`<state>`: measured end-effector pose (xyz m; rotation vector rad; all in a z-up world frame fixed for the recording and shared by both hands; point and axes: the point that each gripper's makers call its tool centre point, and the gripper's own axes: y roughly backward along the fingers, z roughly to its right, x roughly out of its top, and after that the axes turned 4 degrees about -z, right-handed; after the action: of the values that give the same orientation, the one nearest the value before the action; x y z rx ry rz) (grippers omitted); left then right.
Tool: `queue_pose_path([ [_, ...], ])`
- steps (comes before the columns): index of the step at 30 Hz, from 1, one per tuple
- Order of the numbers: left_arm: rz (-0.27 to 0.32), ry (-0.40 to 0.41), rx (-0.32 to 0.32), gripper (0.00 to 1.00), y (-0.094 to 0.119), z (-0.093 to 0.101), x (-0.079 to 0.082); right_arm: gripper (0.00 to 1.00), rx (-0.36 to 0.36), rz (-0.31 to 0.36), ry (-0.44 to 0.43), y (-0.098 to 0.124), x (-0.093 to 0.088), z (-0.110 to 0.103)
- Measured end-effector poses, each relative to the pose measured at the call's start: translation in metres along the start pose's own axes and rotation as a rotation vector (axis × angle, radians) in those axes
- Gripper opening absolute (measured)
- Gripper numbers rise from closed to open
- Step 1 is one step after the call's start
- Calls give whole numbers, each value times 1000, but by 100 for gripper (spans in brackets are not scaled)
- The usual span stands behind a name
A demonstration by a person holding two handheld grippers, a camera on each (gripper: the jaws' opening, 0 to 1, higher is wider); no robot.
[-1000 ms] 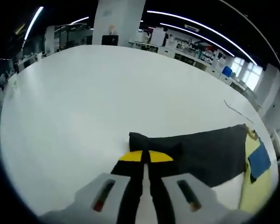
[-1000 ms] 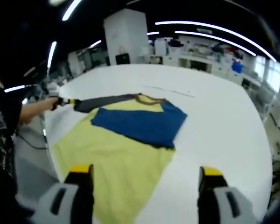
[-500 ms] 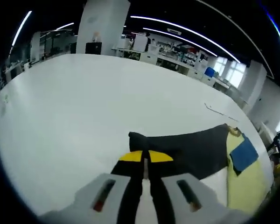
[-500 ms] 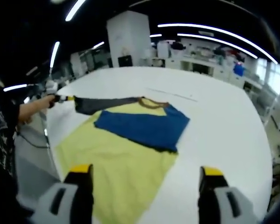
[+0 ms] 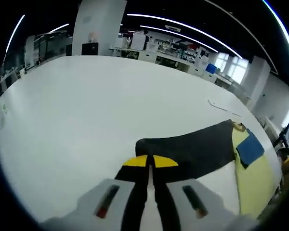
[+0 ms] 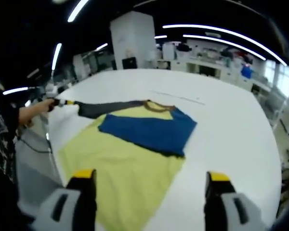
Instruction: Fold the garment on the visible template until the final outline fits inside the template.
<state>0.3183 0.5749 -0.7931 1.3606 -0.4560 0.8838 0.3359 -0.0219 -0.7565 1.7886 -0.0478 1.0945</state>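
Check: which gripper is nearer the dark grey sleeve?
Left. The left gripper is shut on the dark grey sleeve, pulling it out sideways from the garment. The right gripper is open, hovering over the yellow template, well away from the sleeve.

Yellow-blue garment flat on table, dark sleeve stretched out.

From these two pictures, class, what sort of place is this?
Probably a large open lab or workshop: a big white table, benches crowded with equipment along the far wall, and long ceiling strip lights.
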Motion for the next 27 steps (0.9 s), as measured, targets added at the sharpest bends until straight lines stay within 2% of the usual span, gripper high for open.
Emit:
queue_pose_path([
  [2,-2,-33,9,0,0,-5,0,94,1,1,1,0,0,-1],
  [4,-29,-109,34,0,0,-14,-3,94,3,4,-3,0,0,-1],
  [10,-71,-203,79,0,-4,-26,-8,95,-1,6,-5,3,1,-1],
  [17,-88,-213,132,1,-8,-34,-10,95,-6,4,-10,4,-1,0],
  [25,-60,-154,126,16,-6,-33,-10,97,-13,17,-24,10,-2,2],
  [27,-51,-115,118,19,-4,-31,-13,99,-8,26,-28,11,0,0],
])
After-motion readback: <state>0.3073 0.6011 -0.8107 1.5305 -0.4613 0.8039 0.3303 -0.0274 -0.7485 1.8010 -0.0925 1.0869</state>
